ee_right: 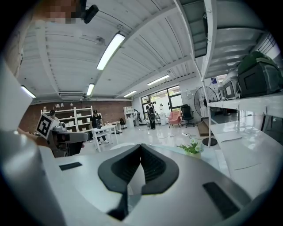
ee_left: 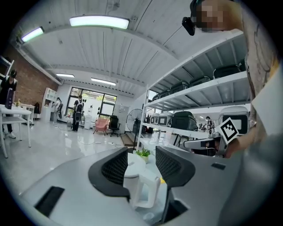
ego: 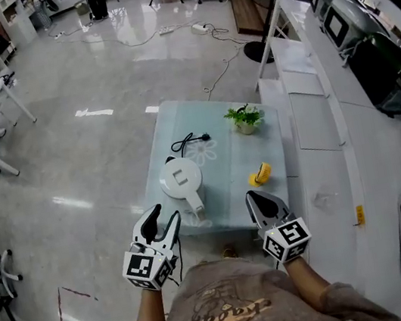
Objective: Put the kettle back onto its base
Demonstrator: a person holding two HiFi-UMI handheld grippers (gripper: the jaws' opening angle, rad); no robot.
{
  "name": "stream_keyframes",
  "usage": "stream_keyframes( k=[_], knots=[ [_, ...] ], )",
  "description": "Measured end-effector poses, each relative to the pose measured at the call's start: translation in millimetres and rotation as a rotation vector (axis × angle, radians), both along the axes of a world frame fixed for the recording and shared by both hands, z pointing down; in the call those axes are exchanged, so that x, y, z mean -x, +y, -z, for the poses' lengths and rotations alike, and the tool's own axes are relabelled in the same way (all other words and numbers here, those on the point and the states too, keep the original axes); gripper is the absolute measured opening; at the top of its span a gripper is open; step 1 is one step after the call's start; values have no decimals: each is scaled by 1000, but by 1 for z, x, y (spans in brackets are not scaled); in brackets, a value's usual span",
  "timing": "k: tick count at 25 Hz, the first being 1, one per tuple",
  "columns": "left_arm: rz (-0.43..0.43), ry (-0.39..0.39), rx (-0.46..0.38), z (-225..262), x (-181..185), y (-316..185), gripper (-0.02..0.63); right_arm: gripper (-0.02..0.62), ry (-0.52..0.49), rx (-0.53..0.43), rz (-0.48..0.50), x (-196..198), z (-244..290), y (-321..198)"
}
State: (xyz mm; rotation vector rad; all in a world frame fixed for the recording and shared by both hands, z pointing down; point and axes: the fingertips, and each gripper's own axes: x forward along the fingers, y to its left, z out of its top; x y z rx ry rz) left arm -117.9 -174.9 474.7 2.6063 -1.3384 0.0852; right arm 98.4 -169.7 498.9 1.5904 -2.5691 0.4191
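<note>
A white kettle (ego: 180, 180) stands on the small glass table (ego: 233, 159), its handle (ego: 196, 209) pointing at the near edge. A black cord (ego: 189, 141) lies just behind it; I cannot make out the base itself. My left gripper (ego: 164, 218) is open, held just short of the table's near edge, close to the handle. In the left gripper view the kettle (ee_left: 136, 175) shows between the spread jaws of that gripper (ee_left: 141, 155). My right gripper (ego: 253, 199) hovers at the near edge to the kettle's right. In its own view the right gripper (ee_right: 141, 149) is shut on nothing.
A small potted plant (ego: 245, 119) stands at the table's far right and a yellow object (ego: 261, 174) lies right of the kettle. White shelving (ego: 334, 132) with dark appliances runs along the right. Cables (ego: 201, 33) lie on the glossy floor beyond the table.
</note>
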Motion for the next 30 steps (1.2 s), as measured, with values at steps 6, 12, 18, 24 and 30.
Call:
stream_keyframes(
  k=[6, 12, 18, 24, 30],
  knots=[
    [36, -22, -29, -3, 9, 2, 157, -8, 11, -32, -13, 1, 6, -3],
    [91, -42, -22, -13, 22, 1, 53, -9, 14, -29, -22, -1, -1, -4],
    [143, -22, 2, -25, 29, -1, 21, -9, 19, -13, -24, -1, -13, -1],
    [152, -24, 32, -39, 26, 1, 21, -9, 23, 10, -30, -5, -20, 2],
    [164, -7, 33, -37, 25, 1, 21, -11, 16, 10, -18, -3, -21, 3]
  ],
)
